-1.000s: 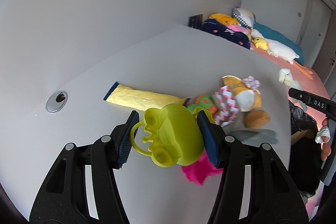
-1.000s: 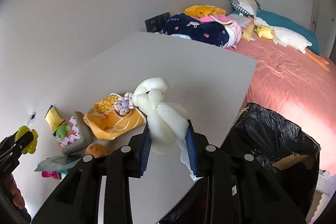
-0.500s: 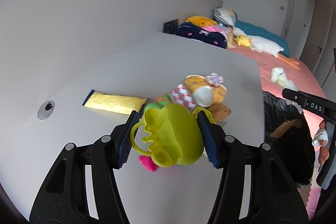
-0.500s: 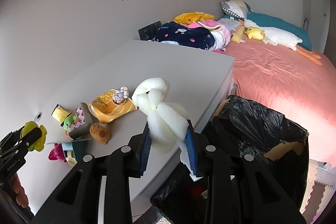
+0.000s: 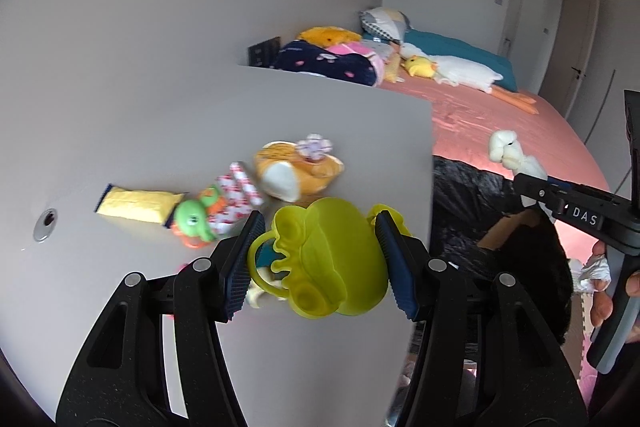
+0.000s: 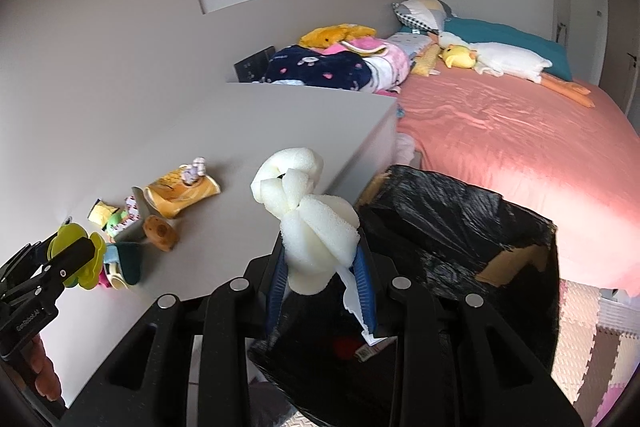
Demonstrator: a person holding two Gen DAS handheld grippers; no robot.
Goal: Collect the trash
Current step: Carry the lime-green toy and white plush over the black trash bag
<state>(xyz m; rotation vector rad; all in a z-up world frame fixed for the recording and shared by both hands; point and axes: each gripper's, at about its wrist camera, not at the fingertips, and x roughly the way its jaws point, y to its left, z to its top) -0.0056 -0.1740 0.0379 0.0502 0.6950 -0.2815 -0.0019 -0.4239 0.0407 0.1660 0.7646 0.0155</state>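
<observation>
Right wrist view: the right gripper (image 6: 320, 283) clamps a knotted white foam piece (image 6: 306, 211) above the black-lined trash box (image 6: 460, 223), whose mouth opens just ahead and right; the left gripper (image 5: 320, 263), pinching a yellow-green plastic toy (image 5: 332, 259), hangs over the table (image 5: 280, 107), farther off.
</observation>
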